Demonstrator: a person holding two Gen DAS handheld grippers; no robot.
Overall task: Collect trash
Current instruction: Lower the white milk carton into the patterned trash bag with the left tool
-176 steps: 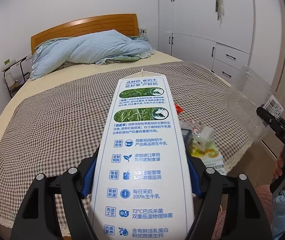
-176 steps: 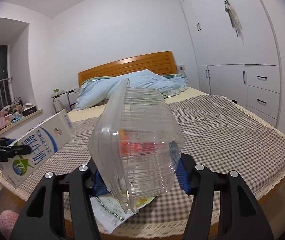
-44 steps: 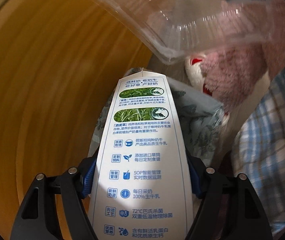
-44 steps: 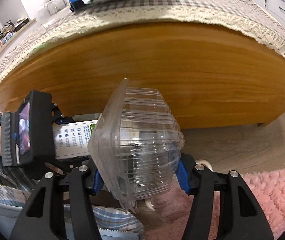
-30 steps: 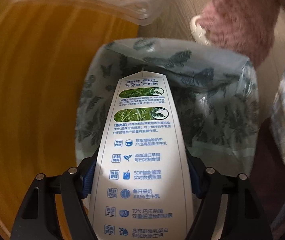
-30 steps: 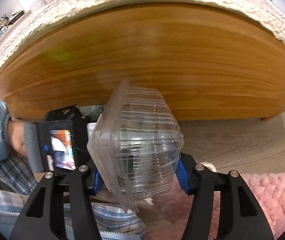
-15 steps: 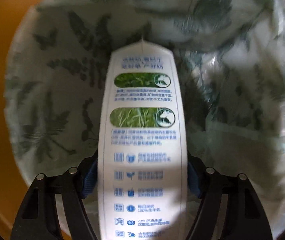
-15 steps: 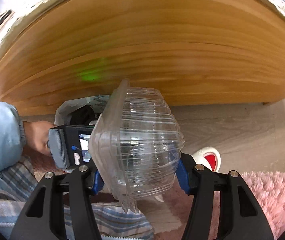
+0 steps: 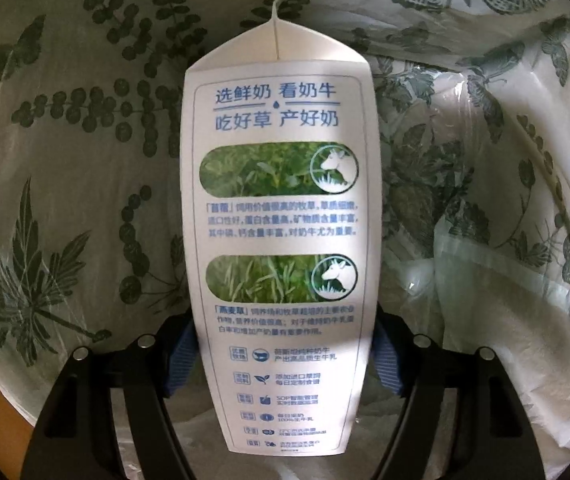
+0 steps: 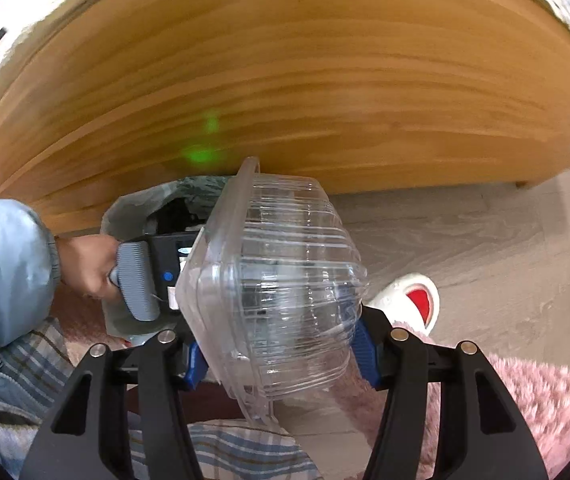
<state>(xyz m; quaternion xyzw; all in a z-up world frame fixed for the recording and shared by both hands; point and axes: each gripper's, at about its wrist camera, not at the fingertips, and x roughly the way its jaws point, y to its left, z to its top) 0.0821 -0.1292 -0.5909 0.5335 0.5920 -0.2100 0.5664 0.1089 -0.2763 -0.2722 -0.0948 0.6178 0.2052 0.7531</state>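
Now the milk carton is deep inside the trash bag

Compared with half a second ago, the left gripper [image 9: 281, 360] has gone further down into the leaf-printed trash bag [image 9: 65, 200], whose plastic now fills the whole left wrist view; the wooden bed frame no longer shows at its edge. Its fingers are clamped on the white milk carton [image 9: 279, 216], folded top pointing into the bag. The right gripper [image 10: 279, 354] has moved little. It holds a clear plastic box [image 10: 277, 292] above the floor, just beside the bag opening [image 10: 133, 208]. The person's left hand [image 10: 85, 268] reaches into that opening. Behind them runs the wooden bed frame [image 10: 305, 80]; a pink rug [image 10: 545, 412] lies lower right.
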